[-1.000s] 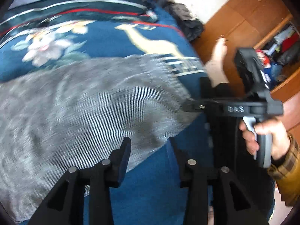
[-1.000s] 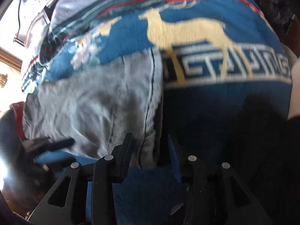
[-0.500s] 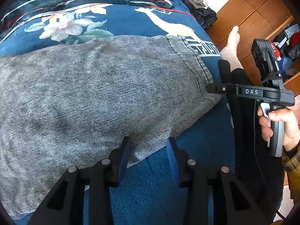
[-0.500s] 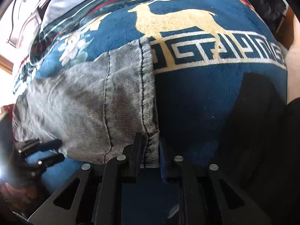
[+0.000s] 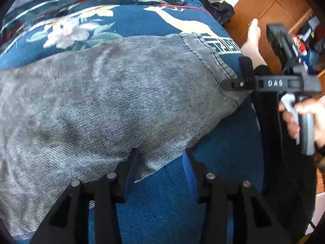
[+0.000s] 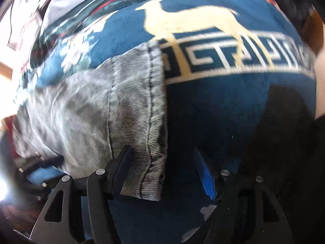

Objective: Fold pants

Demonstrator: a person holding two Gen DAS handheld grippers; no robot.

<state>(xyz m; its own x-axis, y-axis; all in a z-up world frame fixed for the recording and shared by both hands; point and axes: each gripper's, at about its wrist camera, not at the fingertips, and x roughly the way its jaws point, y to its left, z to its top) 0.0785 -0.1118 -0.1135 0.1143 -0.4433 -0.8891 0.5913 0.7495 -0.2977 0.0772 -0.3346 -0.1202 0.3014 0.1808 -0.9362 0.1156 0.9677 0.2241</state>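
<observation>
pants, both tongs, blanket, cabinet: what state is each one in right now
pants: lying flat on the blanket, hem end not gripped
left tongs: open, at the pants' near edge
right tongs: open, straddling the hem corner
blanket: spread out under the pants
cabinet: open, clutter showing inside

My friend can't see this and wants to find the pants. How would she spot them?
Find the blue blanket with the yellow deer covering the bed. The pants lie flat across it, below the deer. They are the only grey, ribbed cloth there, with a dark stitched hem at one end.
</observation>
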